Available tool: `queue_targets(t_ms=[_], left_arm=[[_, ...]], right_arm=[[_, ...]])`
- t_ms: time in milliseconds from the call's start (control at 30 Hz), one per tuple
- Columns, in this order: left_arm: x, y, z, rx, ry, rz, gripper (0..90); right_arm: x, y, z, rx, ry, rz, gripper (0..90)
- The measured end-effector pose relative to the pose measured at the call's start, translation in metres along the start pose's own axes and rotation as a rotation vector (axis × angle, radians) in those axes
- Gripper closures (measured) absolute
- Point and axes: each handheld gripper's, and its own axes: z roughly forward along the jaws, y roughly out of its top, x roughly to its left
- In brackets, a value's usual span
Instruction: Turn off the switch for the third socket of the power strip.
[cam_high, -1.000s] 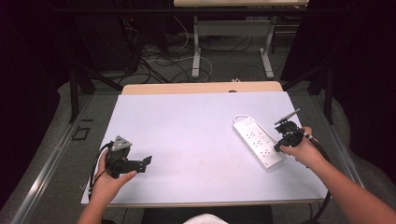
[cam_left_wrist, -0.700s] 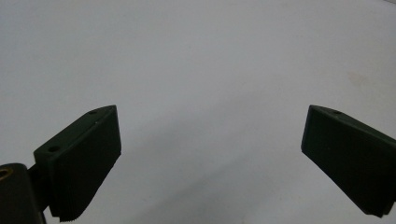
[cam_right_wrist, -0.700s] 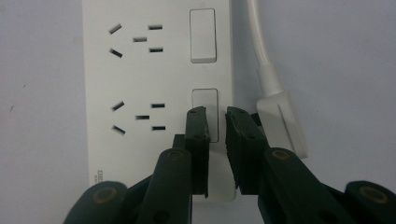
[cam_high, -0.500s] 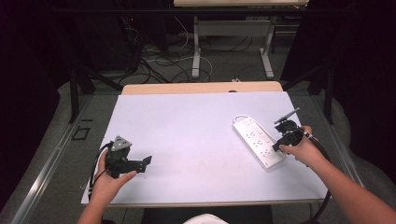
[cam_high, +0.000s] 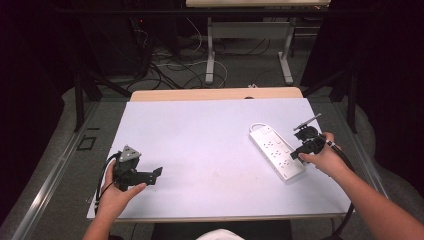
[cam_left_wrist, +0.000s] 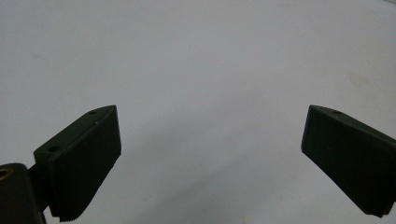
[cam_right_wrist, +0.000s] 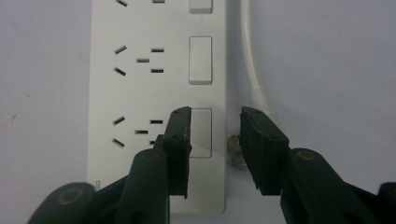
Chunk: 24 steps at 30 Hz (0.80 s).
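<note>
Nothing has moved since 1 s ago; both hands hold still. Left gripper (cam_high: 150, 176), well left of the strip (cam_high: 276, 151), has jaws wide apart on bare table (cam_high: 200, 135). Right gripper (cam_right_wrist: 212, 140) hangs at the strip's near end, jaws slightly apart astride a switch (cam_right_wrist: 201, 133). Next likely: pressing it. Count: 1 strip, 2 grippers.

Table (cam_high: 210, 130) evenly and brightly lit from above; surroundings beyond its edges fall to near black. High view soft, low in detail. Left gripper view: jaws blurred, faint soft shadow on the surface between them. Right gripper view sharper on the power strip (cam_right_wrist: 140, 84); no glare noted.
</note>
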Motion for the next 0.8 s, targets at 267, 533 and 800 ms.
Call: queue_targets(t_ms=[267, 533, 800], left_arm=[[0.0, 0.001, 0.0, -0.007, 0.001, 0.003, 4.6], [0.0, -0.001, 0.002, 0.004, 0.0, -0.003, 4.6], [0.001, -0.001, 0.001, 0.0, 0.002, -0.003, 4.6]], right_arm=[[0.004, 0.004, -0.006, -0.081, -0.036, -0.056, 50.6], [0.007, 0.009, -0.013, -0.141, -0.059, -0.11, 43.4], [0.011, 0.012, -0.02, -0.192, -0.067, -0.158, 41.5]])
